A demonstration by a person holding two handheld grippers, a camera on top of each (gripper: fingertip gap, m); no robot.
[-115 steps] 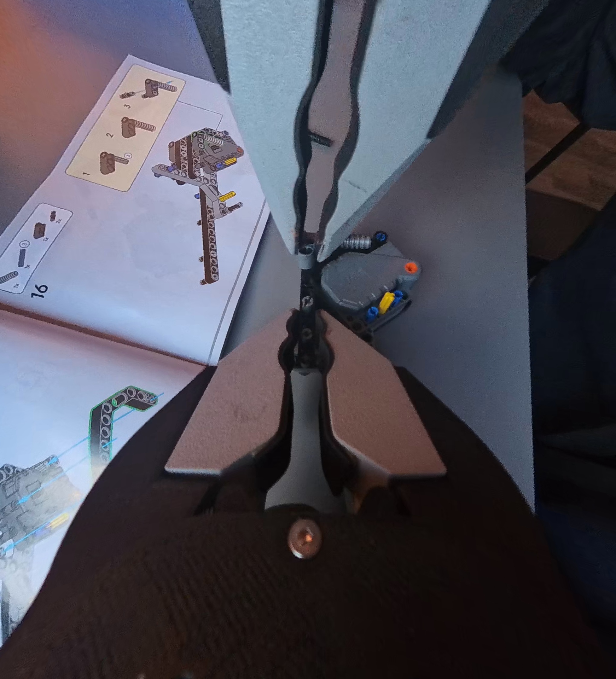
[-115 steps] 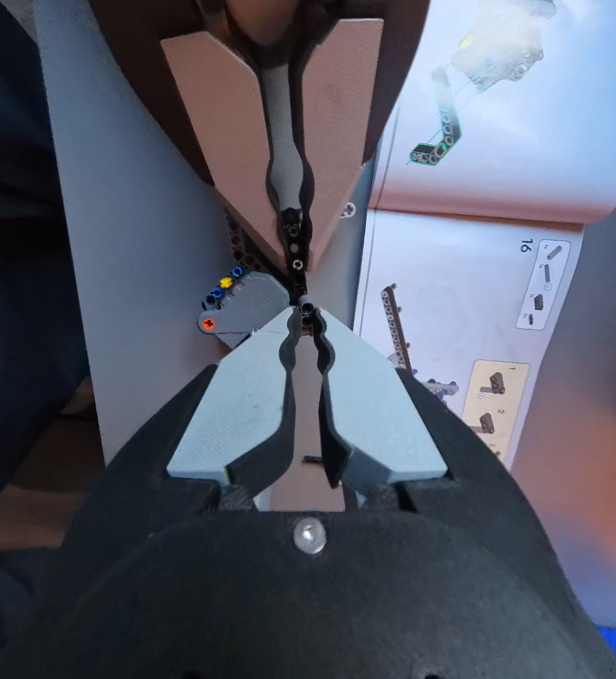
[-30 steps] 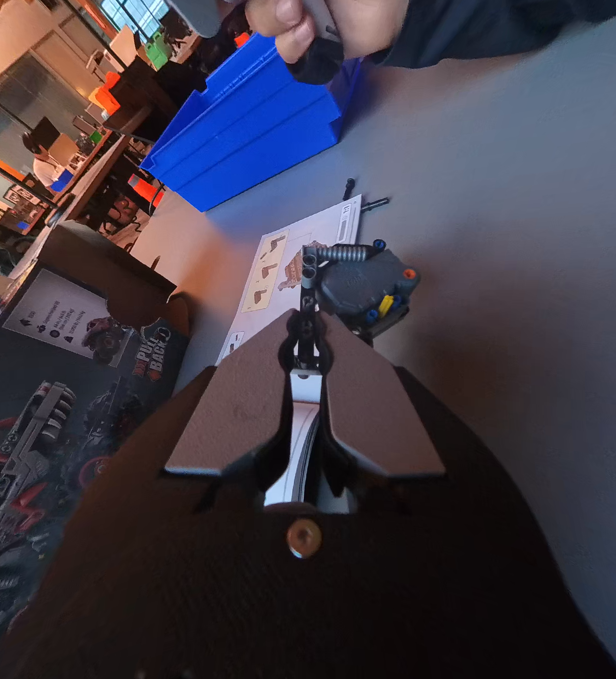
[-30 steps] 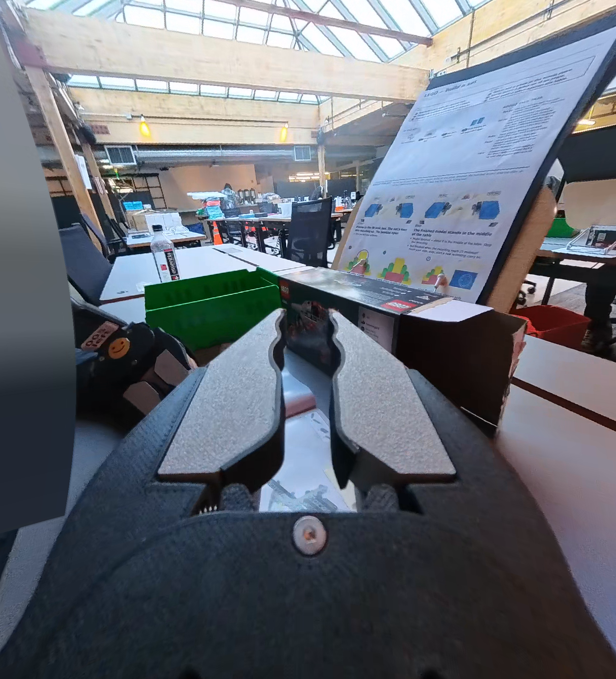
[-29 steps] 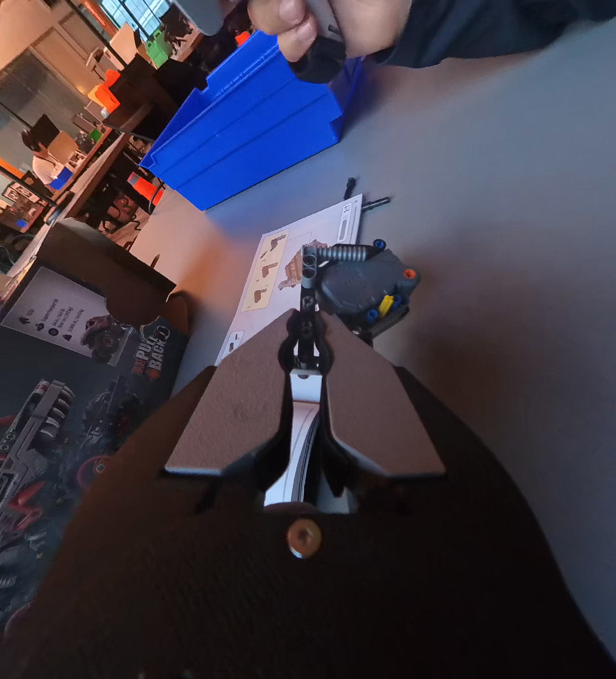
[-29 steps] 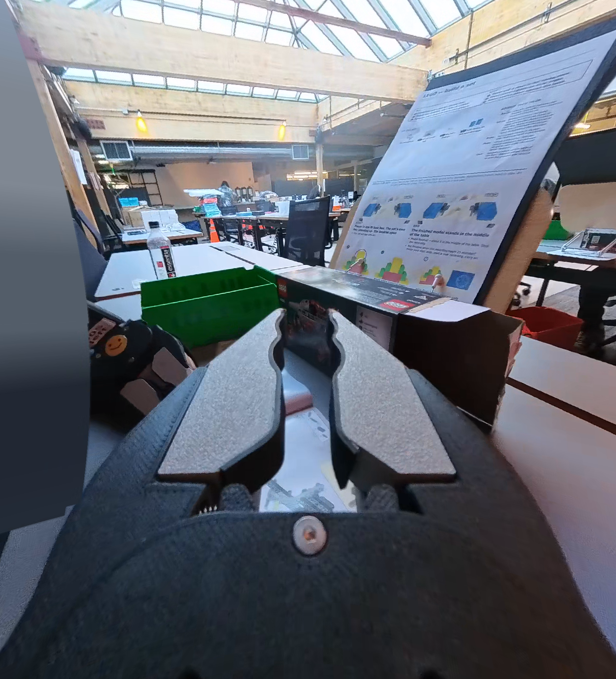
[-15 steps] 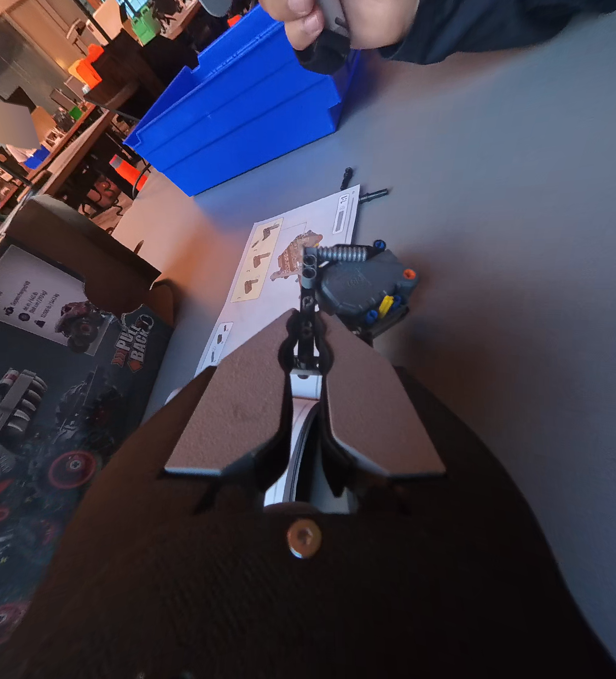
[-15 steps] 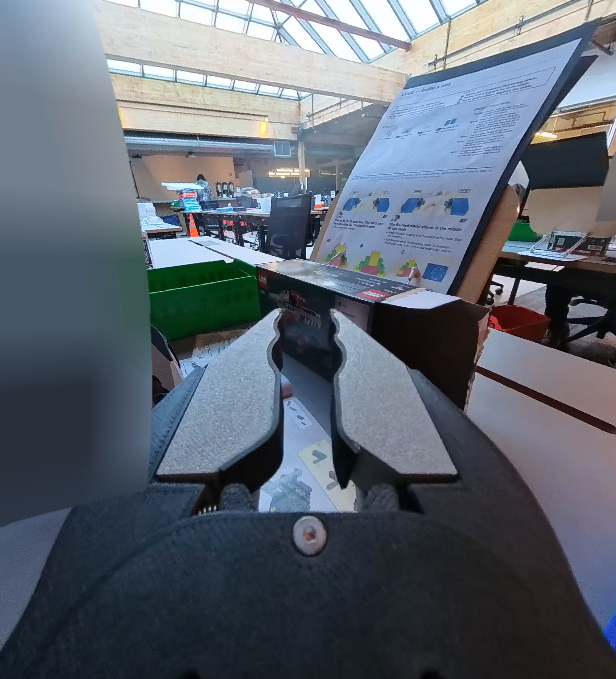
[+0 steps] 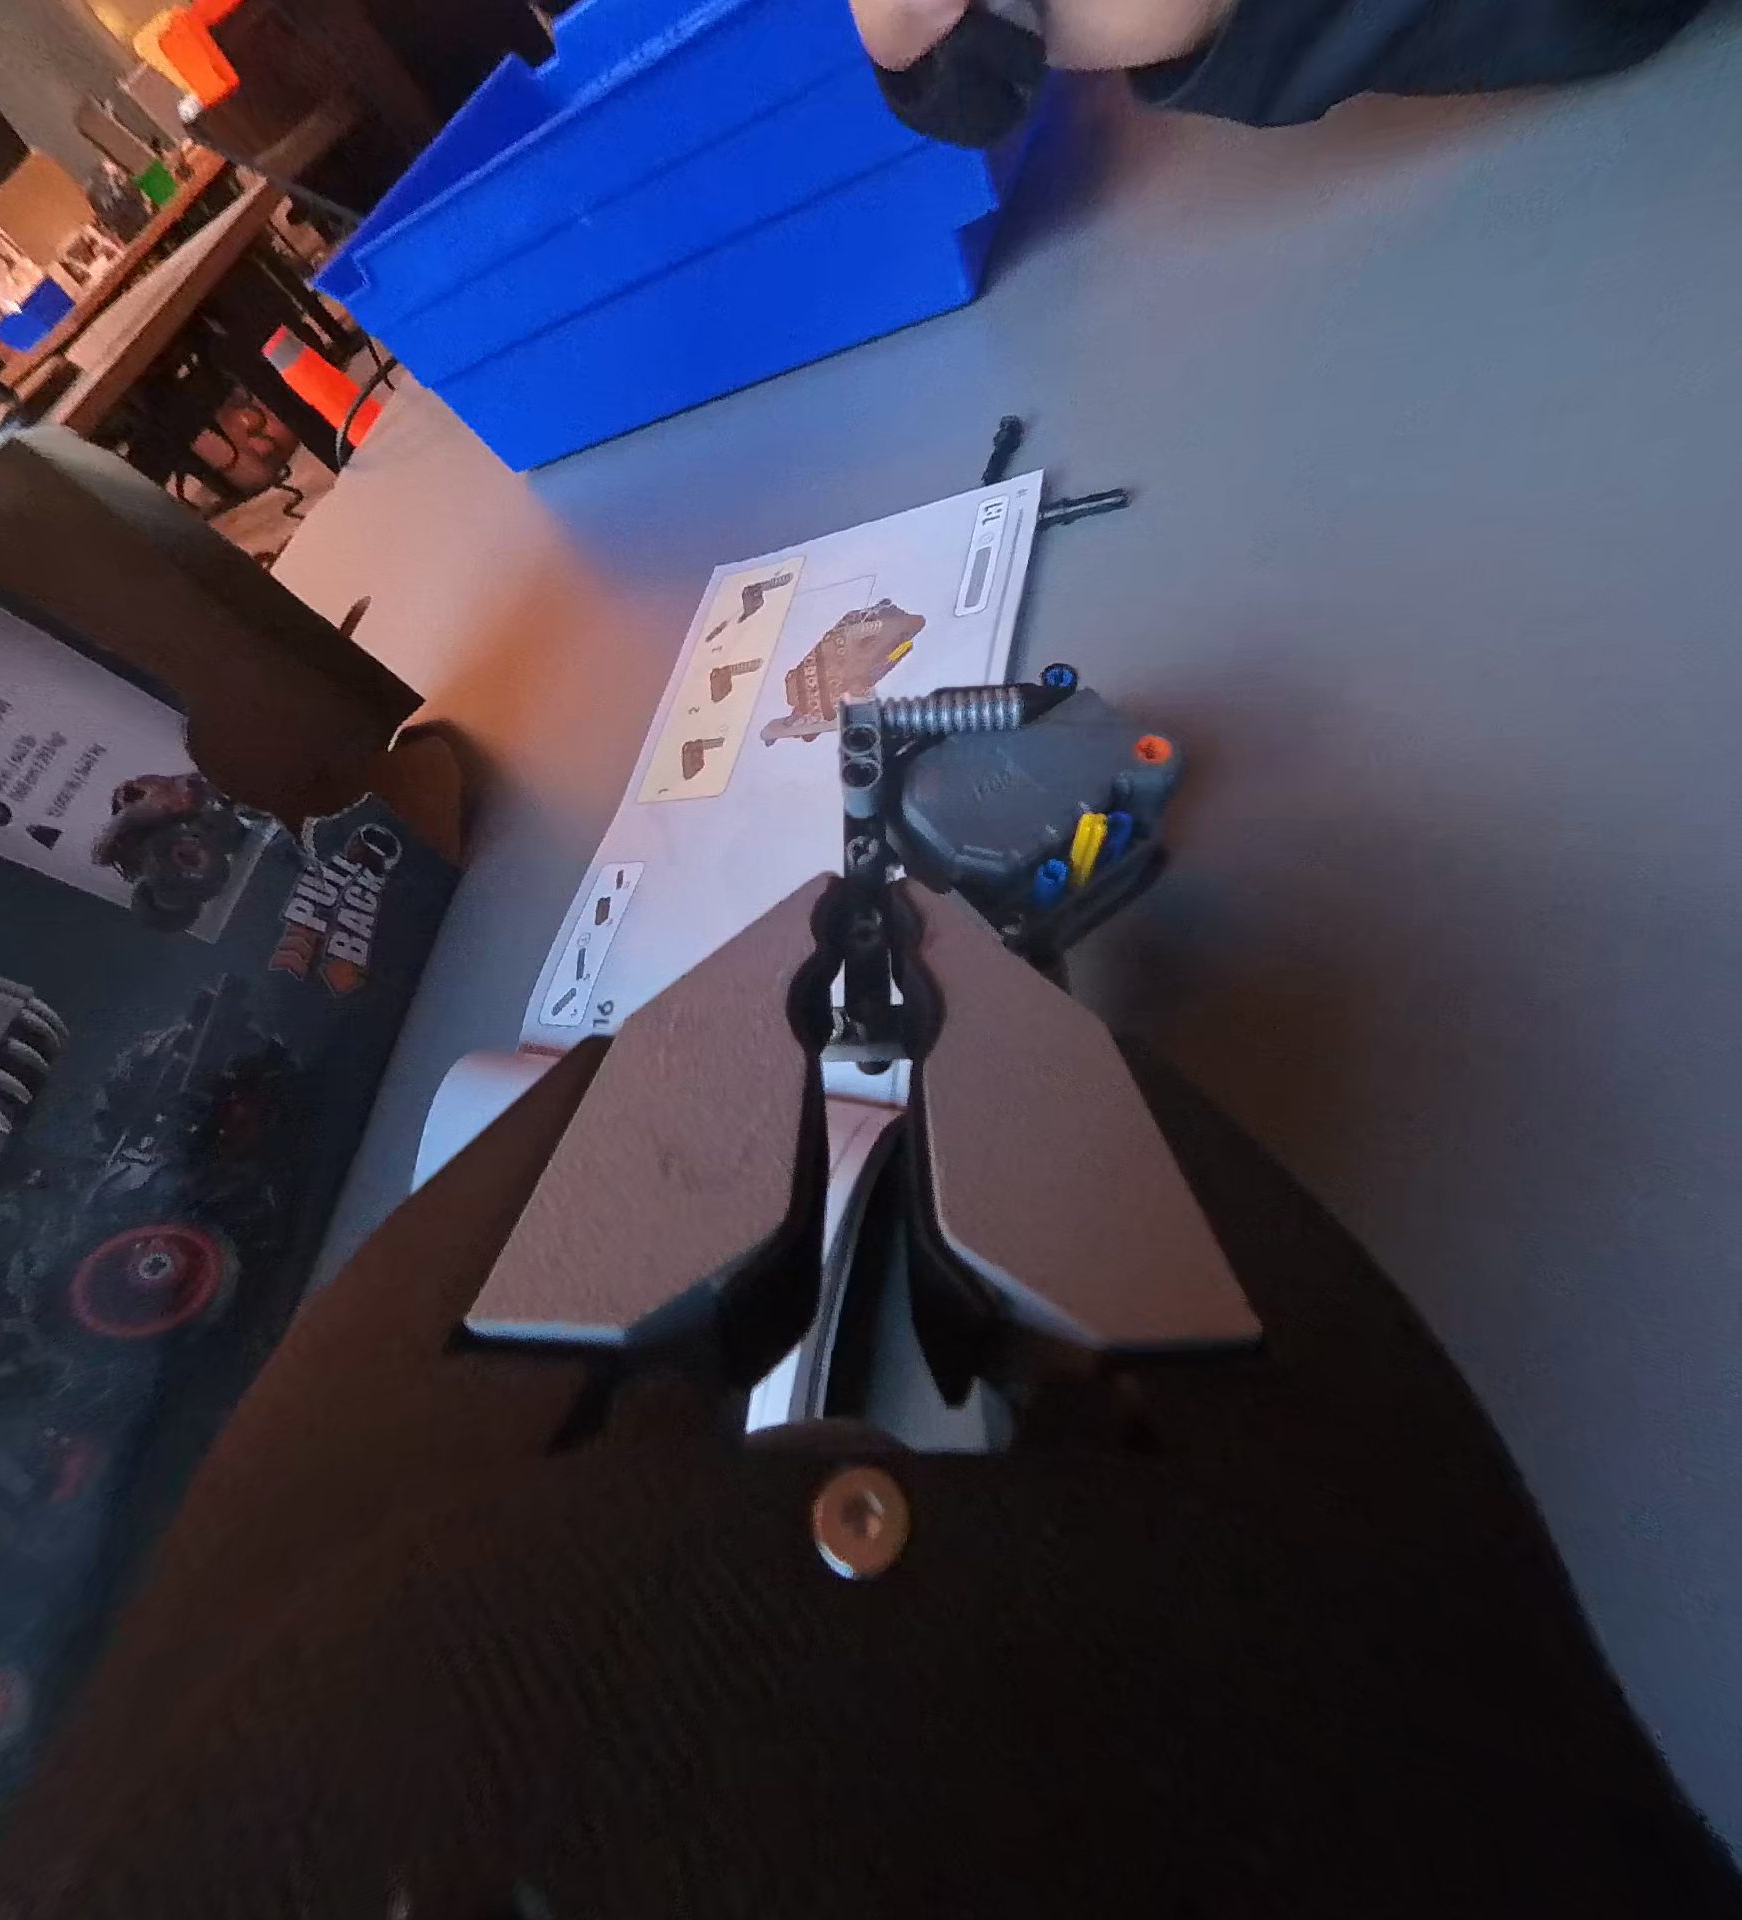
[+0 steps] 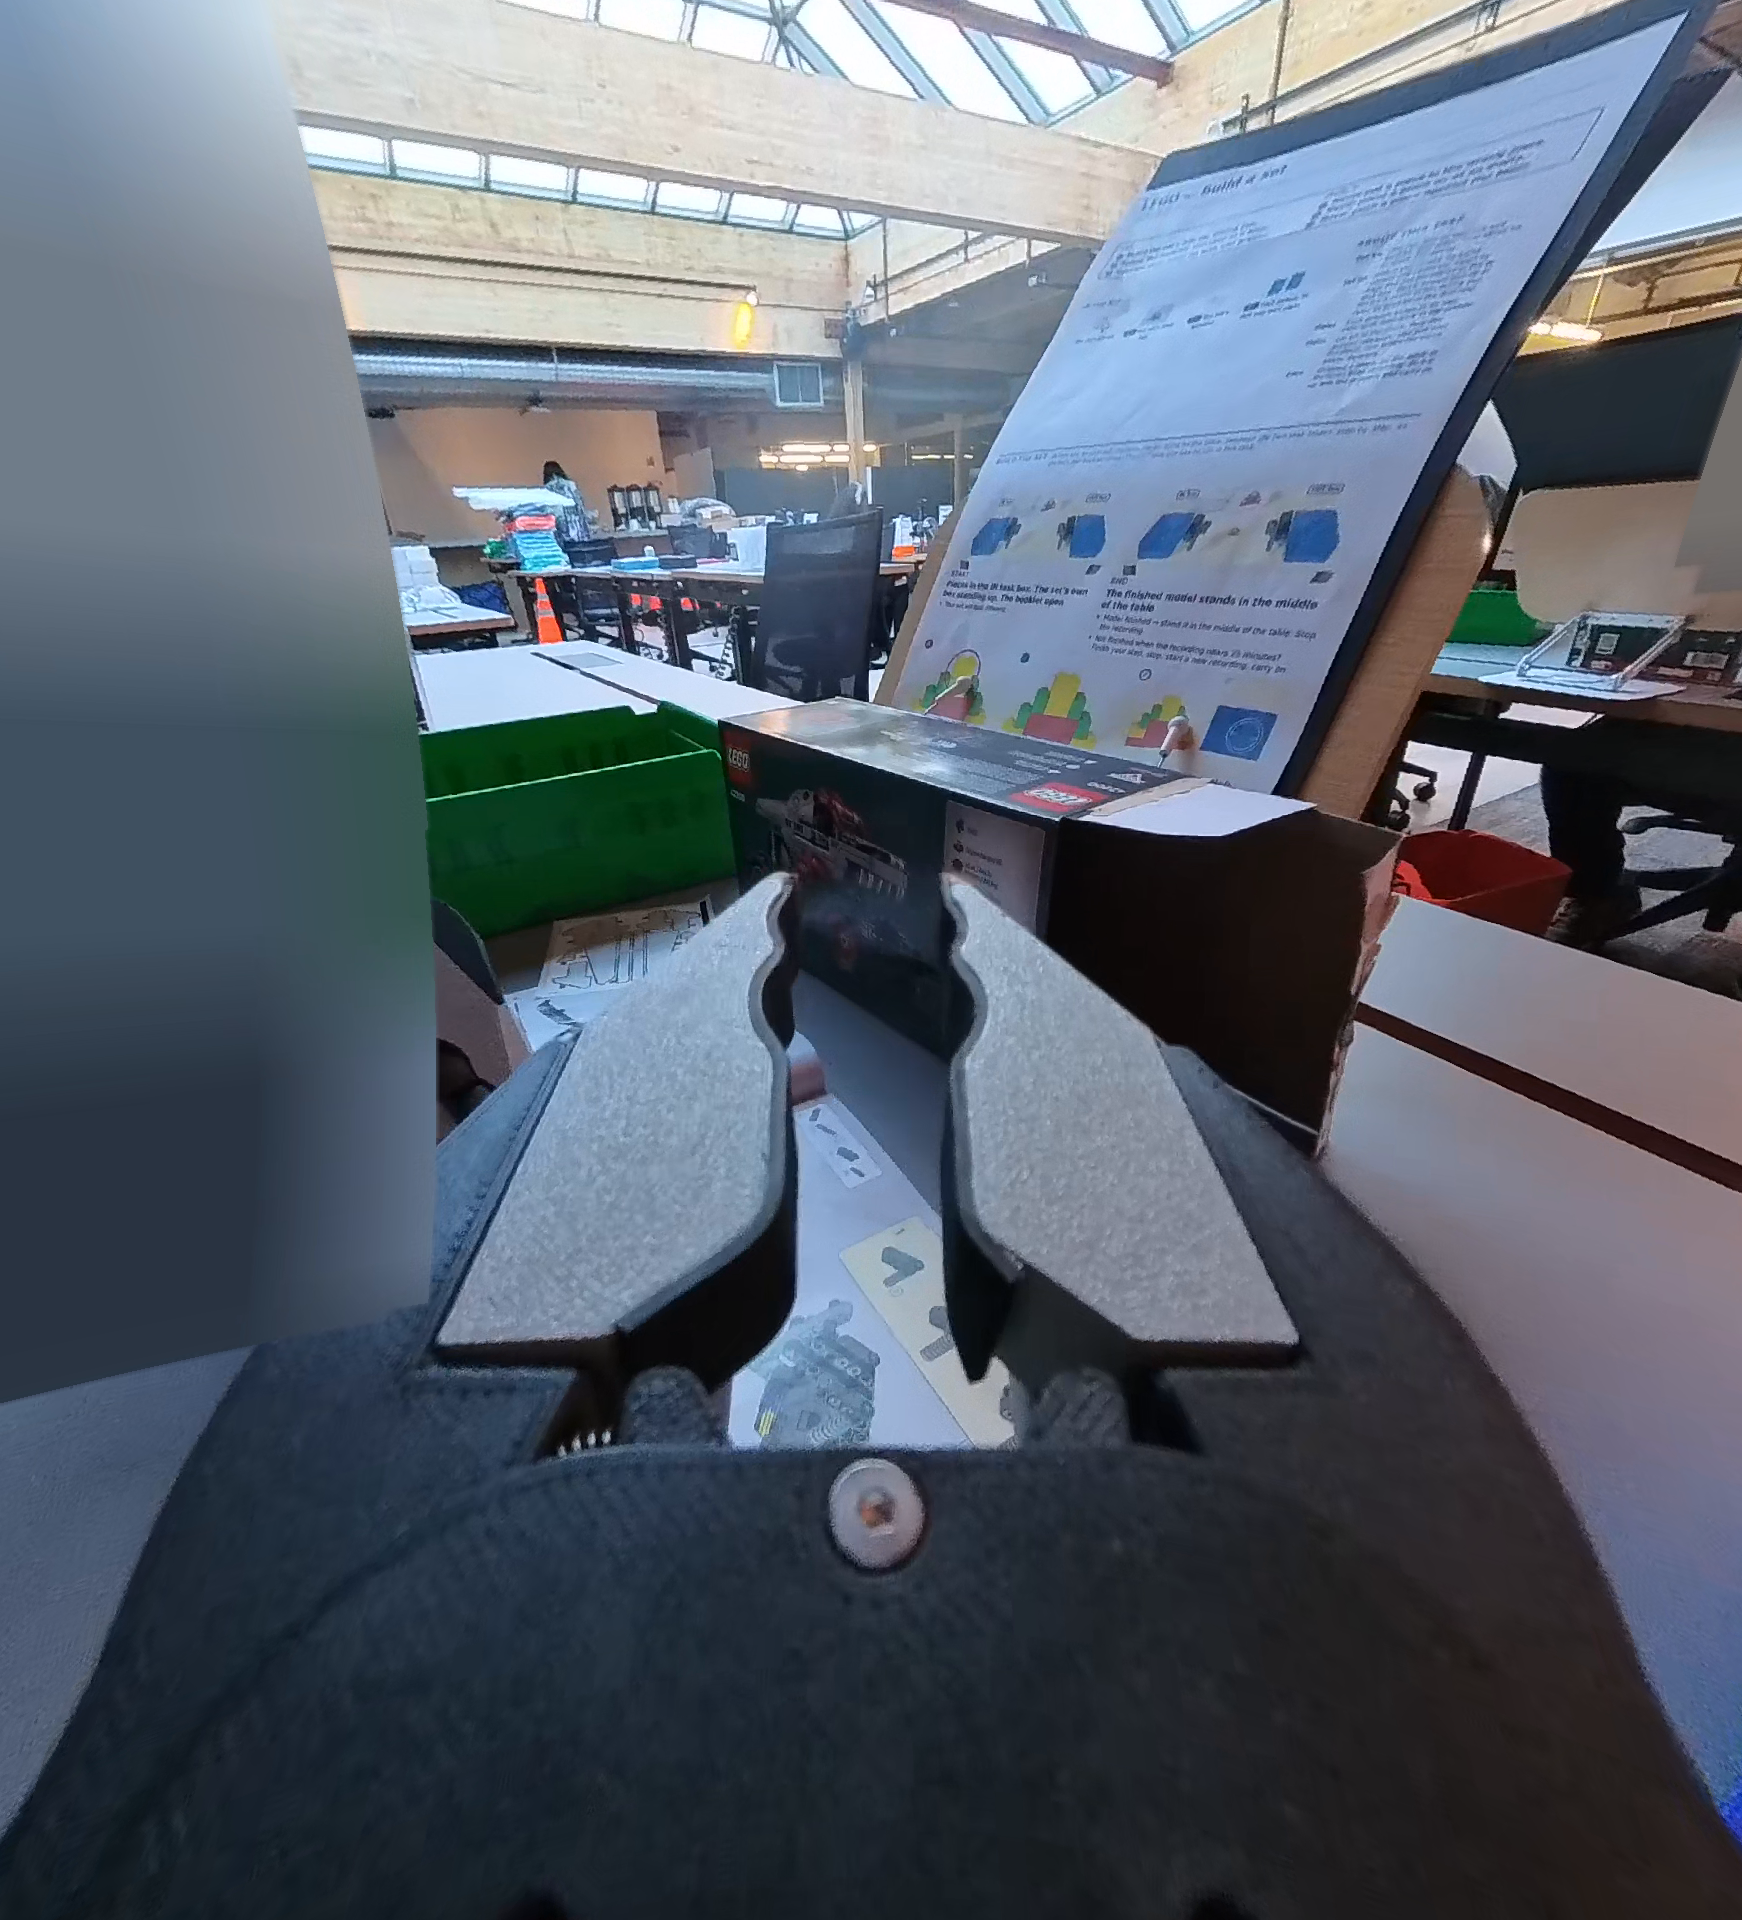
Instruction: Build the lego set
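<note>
My left gripper (image 9: 862,935) is shut on the black beam of the lego assembly (image 9: 1012,800). The assembly is a dark grey motor block with blue and yellow pins, a metal spring (image 9: 960,712) and a grey connector (image 9: 862,743) at the beam's tip. It is held just above the grey table (image 9: 1469,623), over the edge of the open instruction booklet (image 9: 794,727). My right gripper (image 10: 867,904) is open and empty, raised above the booklet (image 10: 846,1174) and pointing at the lego box (image 10: 950,831).
A blue bin (image 9: 690,239) stands at the back, with a hand (image 9: 960,52) in front of it. Two loose black pins (image 9: 1085,504) lie beyond the booklet. The lego box (image 9: 119,883) is on the left. A green bin (image 10: 566,810) and a poster board (image 10: 1262,416) stand behind. There is about 20 cm between the tips of the two grippers.
The right gripper has let go of the assembly's tip, opened and lifted away to face the room. The left gripper still holds the assembly and has tilted slightly.
</note>
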